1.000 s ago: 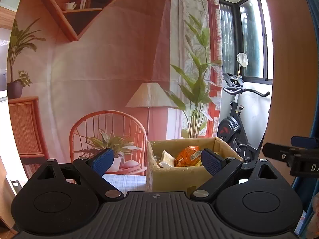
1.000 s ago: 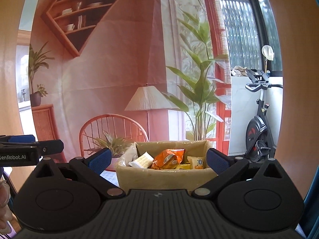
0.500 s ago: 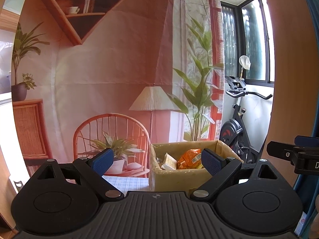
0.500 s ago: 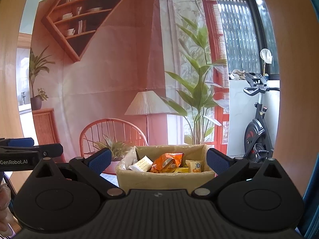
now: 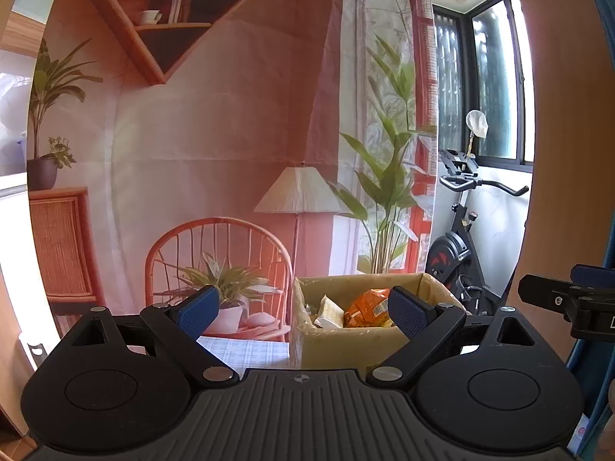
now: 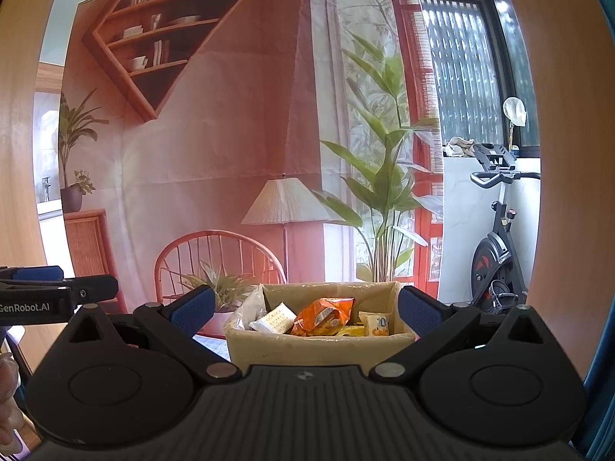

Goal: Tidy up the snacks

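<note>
A: Snacks sit loose in the cardboard box (image 6: 319,347) at lower centre of the right wrist view: an orange crinkled packet (image 6: 324,317) in the middle, a white wrapped biscuit pack (image 6: 273,318) to its left, and small yellow packets (image 6: 371,326) to its right. A clear plastic bag (image 6: 250,309) hangs over the box's left rim.

B: And the grippers?

A: Both stand wide apart and hold nothing. The right gripper (image 6: 305,309) frames the box between its blue pads, but the box is well beyond them. The left gripper (image 5: 305,307) looks at the same box (image 5: 346,342) from further left, so the box falls in the lower right of its view, behind the right-hand pad.

B: So which step is this?

A: I'd judge the very start: nothing lifted, both tools level and short of the box, over a checked tablecloth (image 5: 246,349).

B: What does the next move need?

A: Probably a reach forward and down over the near rim. The orange packet sits highest and looks easiest to pinch. It's crinkly film, so grip a fold, not the puffed middle, and avoid snagging the plastic bag.
</note>
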